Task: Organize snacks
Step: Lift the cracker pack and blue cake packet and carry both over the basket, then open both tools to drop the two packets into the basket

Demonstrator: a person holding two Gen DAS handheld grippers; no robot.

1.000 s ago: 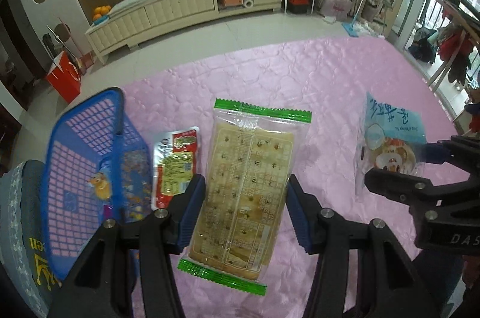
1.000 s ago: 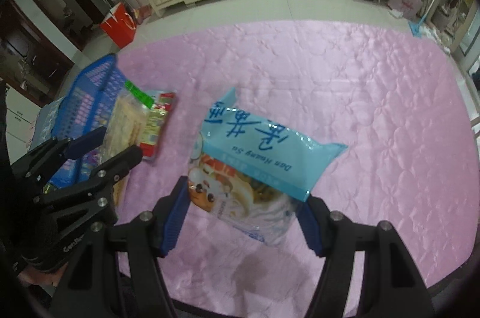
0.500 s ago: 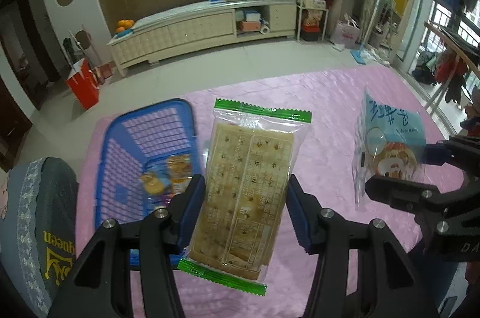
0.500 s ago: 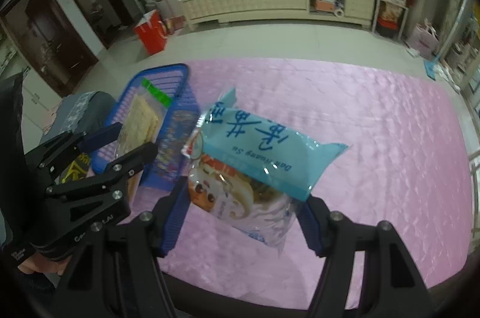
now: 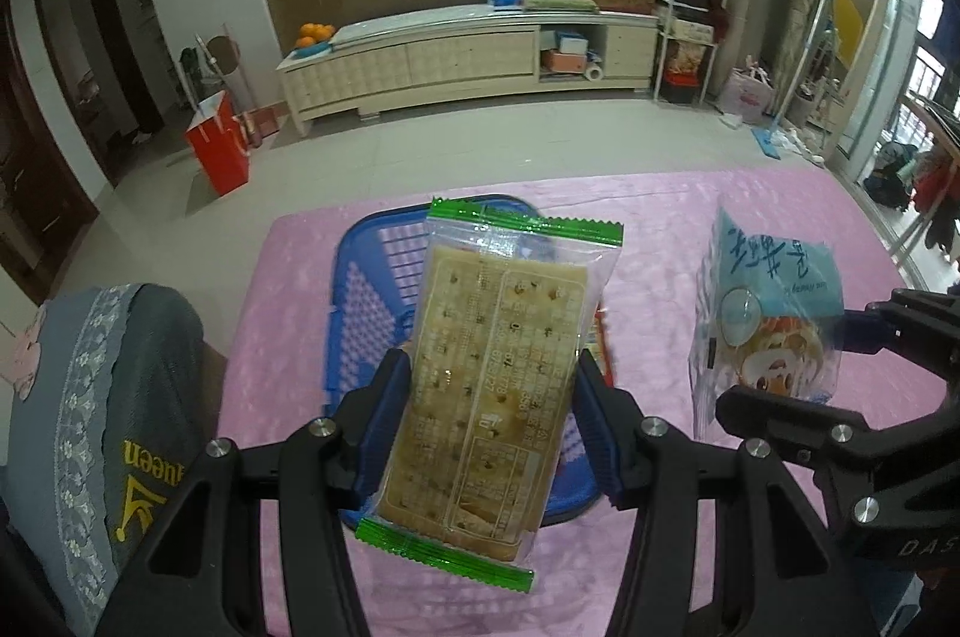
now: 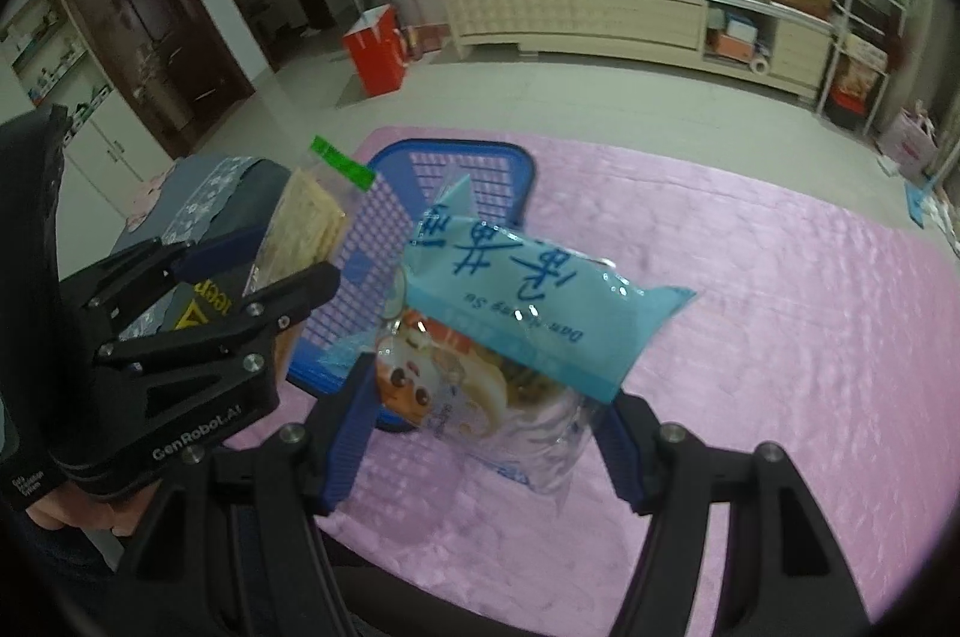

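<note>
My left gripper is shut on a clear cracker pack with green sealed ends, held in the air over the blue basket on the pink tablecloth. The pack hides most of the basket's inside. My right gripper is shut on a light blue pastry bag, lifted just right of the basket. In the left wrist view the pastry bag hangs at the right. In the right wrist view the left gripper with the cracker pack is at the left.
A grey chair back with a lace strip stands at the table's left edge. A small red packet edge peeks out behind the crackers. Beyond the table lie the tiled floor, a red bag and a long cream cabinet.
Both grippers have carried their packs leftward and upward. The basket, formerly at the left of the left wrist view, now lies directly under the cracker pack.
</note>
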